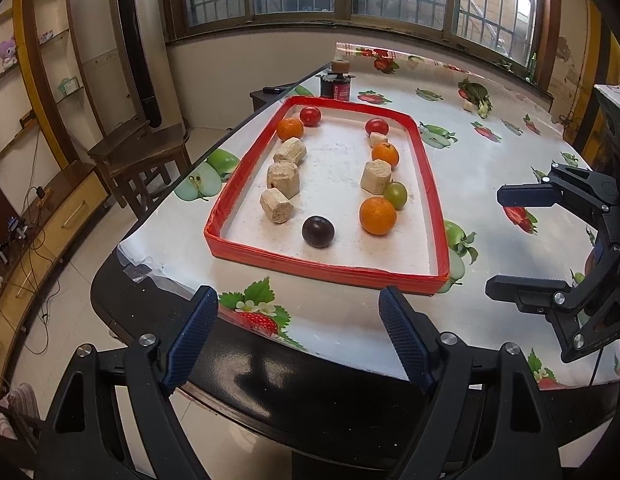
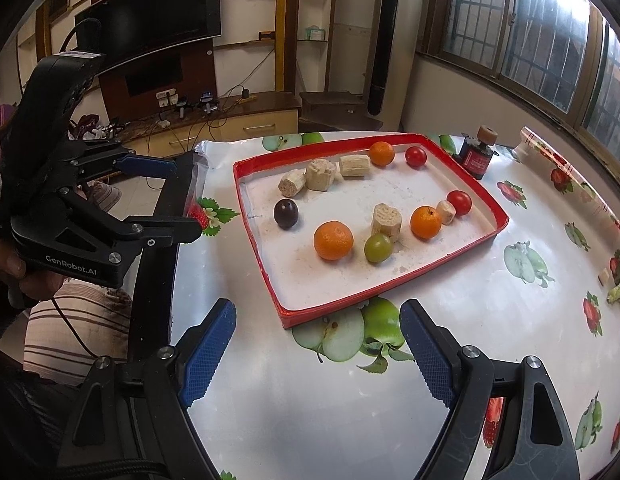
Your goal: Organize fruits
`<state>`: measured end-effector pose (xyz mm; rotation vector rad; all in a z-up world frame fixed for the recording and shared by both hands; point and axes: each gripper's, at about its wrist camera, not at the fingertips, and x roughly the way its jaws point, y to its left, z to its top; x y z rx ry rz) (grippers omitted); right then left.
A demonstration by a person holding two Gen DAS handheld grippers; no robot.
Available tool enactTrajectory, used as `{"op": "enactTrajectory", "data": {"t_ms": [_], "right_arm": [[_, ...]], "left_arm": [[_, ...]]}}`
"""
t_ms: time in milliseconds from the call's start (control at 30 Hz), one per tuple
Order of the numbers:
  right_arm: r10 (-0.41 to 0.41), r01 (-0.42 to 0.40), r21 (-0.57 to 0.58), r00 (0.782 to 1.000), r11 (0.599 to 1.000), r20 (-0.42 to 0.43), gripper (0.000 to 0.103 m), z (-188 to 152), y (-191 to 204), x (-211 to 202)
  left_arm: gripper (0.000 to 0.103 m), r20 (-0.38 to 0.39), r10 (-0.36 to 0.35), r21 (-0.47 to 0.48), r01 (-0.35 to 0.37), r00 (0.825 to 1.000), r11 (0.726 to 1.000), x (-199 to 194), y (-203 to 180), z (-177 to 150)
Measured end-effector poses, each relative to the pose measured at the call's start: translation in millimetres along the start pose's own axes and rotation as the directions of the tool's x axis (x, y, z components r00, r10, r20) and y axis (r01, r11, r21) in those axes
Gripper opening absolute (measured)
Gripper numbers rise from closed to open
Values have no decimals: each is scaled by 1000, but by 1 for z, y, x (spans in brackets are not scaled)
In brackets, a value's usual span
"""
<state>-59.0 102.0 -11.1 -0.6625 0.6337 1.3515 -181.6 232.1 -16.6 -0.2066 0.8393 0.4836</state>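
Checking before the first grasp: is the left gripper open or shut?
Open. The left gripper has its blue fingers spread wide apart with nothing between them, short of the red tray.

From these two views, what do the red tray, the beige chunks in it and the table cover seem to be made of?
Red tray: probably cardboard or foam wrapped in glossy red tape; the rim looks wrinkled and uneven.
Beige chunks: matte, porous and crumbly, with crumbs scattered around them; possibly pressed fibre or cut stalk, hard to tell.
Table cover: shiny plastic sheet printed with fruit; it reflects the window light.
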Motion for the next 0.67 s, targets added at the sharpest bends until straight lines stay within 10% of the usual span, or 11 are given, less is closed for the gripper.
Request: {"op": "enactTrajectory", "data": {"t_ms": [667], "right_arm": [[0,0,2,1000,1000,-4,86,2,5,8]], "left_arm": [[86,8,-4,-49,4,1000,999,-4,10,8]]}}
